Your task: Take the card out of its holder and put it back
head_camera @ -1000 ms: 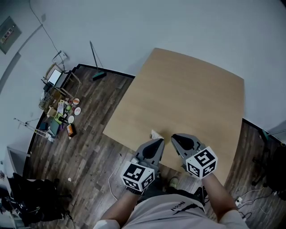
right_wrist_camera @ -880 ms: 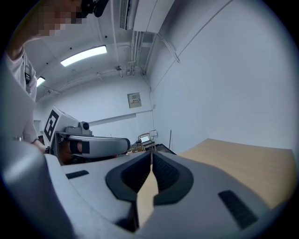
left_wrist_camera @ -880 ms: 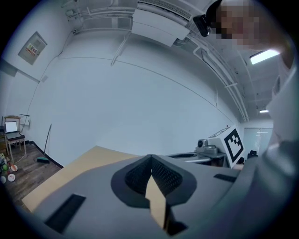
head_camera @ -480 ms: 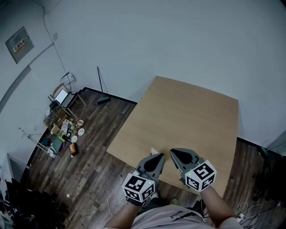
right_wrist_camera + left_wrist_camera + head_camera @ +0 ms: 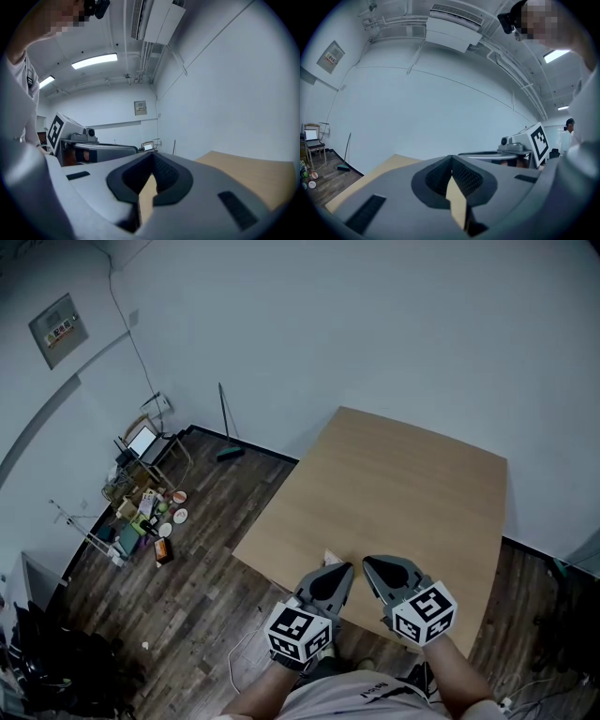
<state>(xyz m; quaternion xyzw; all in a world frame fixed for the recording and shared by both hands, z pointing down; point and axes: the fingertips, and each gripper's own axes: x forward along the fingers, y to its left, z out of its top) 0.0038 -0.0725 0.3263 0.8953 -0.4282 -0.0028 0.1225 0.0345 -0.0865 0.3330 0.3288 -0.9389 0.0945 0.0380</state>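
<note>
In the head view both grippers hover side by side over the near edge of the wooden table (image 5: 412,493). A small pale piece, apparently the card holder (image 5: 325,559), sticks out just past the tip of my left gripper (image 5: 343,570). In the left gripper view the jaws are closed together on a thin tan strip (image 5: 457,201). My right gripper (image 5: 367,564) is shut beside it, tips a little apart from the left's. A tan sliver (image 5: 147,199) shows between its jaws; I cannot tell whether that is the card.
The tabletop beyond the grippers is bare wood. Dark plank floor (image 5: 187,606) lies to the left, with a heap of small clutter (image 5: 150,517), a chair with a laptop (image 5: 142,440) and a broom (image 5: 228,451) by the wall.
The head view has tilted up, showing more wall and floor. Both grippers stay side by side at the table's near edge, the pale piece still at the left tip.
</note>
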